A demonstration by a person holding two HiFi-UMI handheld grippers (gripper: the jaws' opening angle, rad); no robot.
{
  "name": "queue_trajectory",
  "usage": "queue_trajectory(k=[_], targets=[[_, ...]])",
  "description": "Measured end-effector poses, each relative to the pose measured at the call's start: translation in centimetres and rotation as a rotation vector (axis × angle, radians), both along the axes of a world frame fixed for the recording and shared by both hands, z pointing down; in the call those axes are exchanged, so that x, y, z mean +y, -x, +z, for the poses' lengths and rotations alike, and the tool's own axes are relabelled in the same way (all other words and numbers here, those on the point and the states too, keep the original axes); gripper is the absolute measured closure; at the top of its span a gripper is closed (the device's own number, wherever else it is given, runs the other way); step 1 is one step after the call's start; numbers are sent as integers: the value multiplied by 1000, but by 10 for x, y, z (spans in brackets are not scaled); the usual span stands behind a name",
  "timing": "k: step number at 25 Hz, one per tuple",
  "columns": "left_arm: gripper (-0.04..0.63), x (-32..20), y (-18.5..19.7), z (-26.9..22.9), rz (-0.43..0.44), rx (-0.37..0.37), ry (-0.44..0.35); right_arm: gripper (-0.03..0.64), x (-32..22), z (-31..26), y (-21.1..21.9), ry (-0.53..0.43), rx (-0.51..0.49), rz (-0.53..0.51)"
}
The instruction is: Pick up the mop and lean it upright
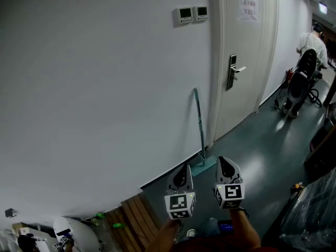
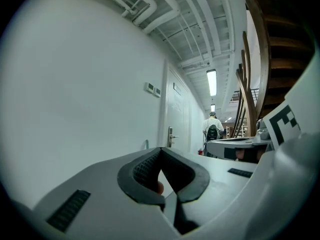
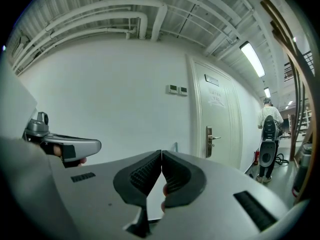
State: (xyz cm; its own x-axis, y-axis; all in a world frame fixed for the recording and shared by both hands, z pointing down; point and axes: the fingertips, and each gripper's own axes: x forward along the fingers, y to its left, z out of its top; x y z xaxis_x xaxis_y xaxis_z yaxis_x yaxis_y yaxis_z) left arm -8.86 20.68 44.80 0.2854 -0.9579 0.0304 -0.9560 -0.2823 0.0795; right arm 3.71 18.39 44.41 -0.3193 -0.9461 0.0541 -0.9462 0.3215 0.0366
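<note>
The mop [image 1: 199,125] leans upright against the white wall, just left of the door frame. Its teal handle rises from a teal head [image 1: 202,166] that rests on the floor. My left gripper [image 1: 183,170] and right gripper [image 1: 225,163] hover side by side a little short of the mop head, both shut and empty. The left gripper [image 2: 161,149] shows its tips meeting in its own view, and so does the right gripper [image 3: 161,152]. The top of the mop handle [image 3: 175,146] peeks above the right gripper's body.
A white door [image 1: 247,51] with a metal lever handle [image 1: 234,70] stands right of the mop. Two wall panels [image 1: 191,13] sit above. Wooden slats [image 1: 137,217] lie at the lower left. A person [image 1: 311,43] stands far down the corridor; a plastic-wrapped bundle [image 1: 315,209] sits at the right.
</note>
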Motion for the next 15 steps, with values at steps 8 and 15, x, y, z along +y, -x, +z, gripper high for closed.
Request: queue_trajectory(k=[8, 15], targets=[[581, -75, 2, 12, -11, -3, 4, 598, -78, 14, 6, 19, -6, -17], [581, -169, -20, 20, -4, -13, 54, 598, -170, 23, -5, 15, 37, -34]])
